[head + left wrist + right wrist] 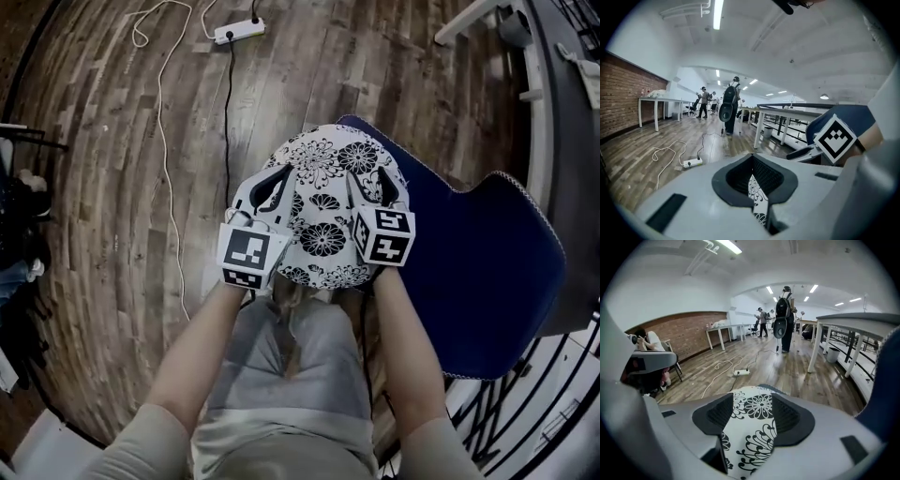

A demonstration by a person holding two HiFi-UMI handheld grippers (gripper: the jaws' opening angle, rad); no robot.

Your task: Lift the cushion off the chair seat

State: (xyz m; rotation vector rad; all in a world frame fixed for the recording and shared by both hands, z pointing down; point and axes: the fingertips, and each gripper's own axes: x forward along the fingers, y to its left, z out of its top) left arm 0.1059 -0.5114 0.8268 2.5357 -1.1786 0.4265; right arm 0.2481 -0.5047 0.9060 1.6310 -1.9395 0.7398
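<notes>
Floral cushion (323, 234), left gripper (758, 186) clamping its edge

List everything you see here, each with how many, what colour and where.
cushion: one, white with black flowers, between both grippers, overlapping the chair's left corner
chair: one, dark blue, right of centre
power strip: one, white, on the floor, top
cables: two, one white, one black, trailing from the strip
floor: brown wood planks
tables: several, white, along the room
people: a few, distant, standing
left gripper: white, fingers shut on a cushion edge
right gripper: white, fingers apart, cushion between
forearms: two, bare, bottom
</notes>
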